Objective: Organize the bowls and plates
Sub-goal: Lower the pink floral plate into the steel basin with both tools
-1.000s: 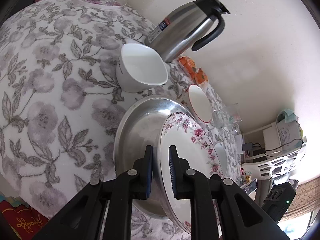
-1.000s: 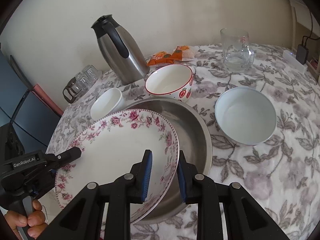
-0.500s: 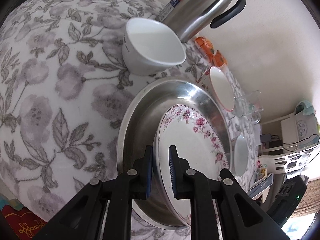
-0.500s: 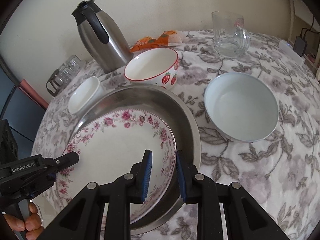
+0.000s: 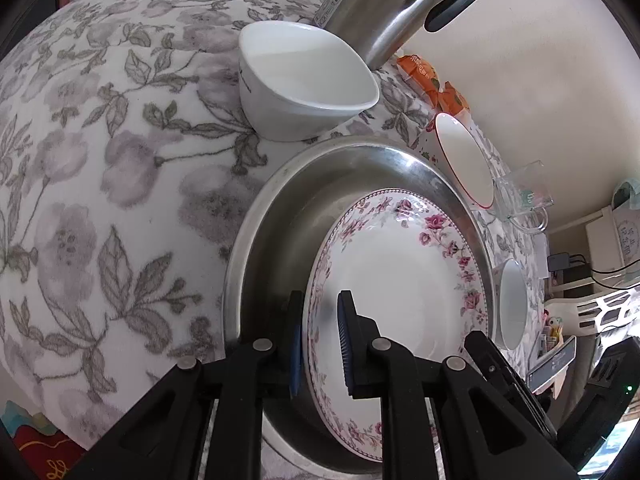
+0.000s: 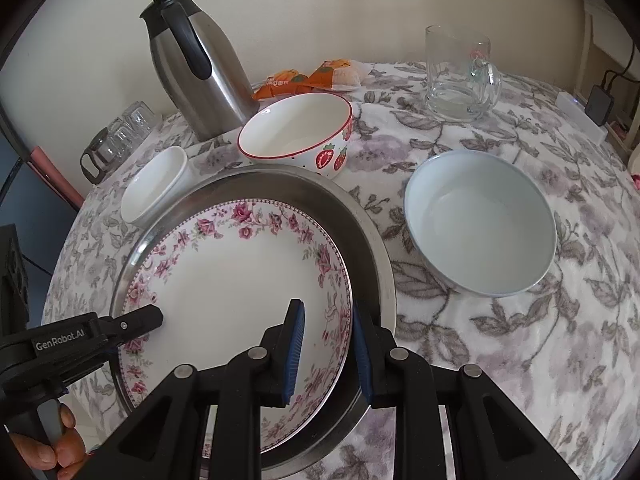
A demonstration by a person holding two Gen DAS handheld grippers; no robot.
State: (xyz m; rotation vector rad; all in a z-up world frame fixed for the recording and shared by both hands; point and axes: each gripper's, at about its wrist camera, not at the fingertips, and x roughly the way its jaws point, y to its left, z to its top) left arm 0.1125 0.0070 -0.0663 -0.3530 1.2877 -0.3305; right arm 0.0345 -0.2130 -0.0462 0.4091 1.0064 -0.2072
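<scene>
A rose-rimmed white plate [image 6: 236, 280] lies inside a large steel tray [image 6: 360, 240] on the floral tablecloth; it also shows in the left wrist view [image 5: 400, 280], in the tray [image 5: 280, 220]. My left gripper [image 5: 320, 340] straddles the plate's left rim with a small gap at each pad. My right gripper [image 6: 326, 354] straddles the plate's right rim, its pads slightly apart from it. A strawberry bowl [image 6: 296, 136], a small white bowl [image 6: 154, 184] and a pale blue bowl [image 6: 480, 220] stand around the tray.
A steel thermos jug [image 6: 196, 64] stands behind the bowls, with orange snack packets [image 6: 308, 76] and a glass mug [image 6: 460, 76] at the back. Small glasses [image 6: 120, 136] sit at the table's far left edge.
Both grippers lowered the plate from a tilted hold down into the steel tray. The jaws of both have widened slightly around the rim.
</scene>
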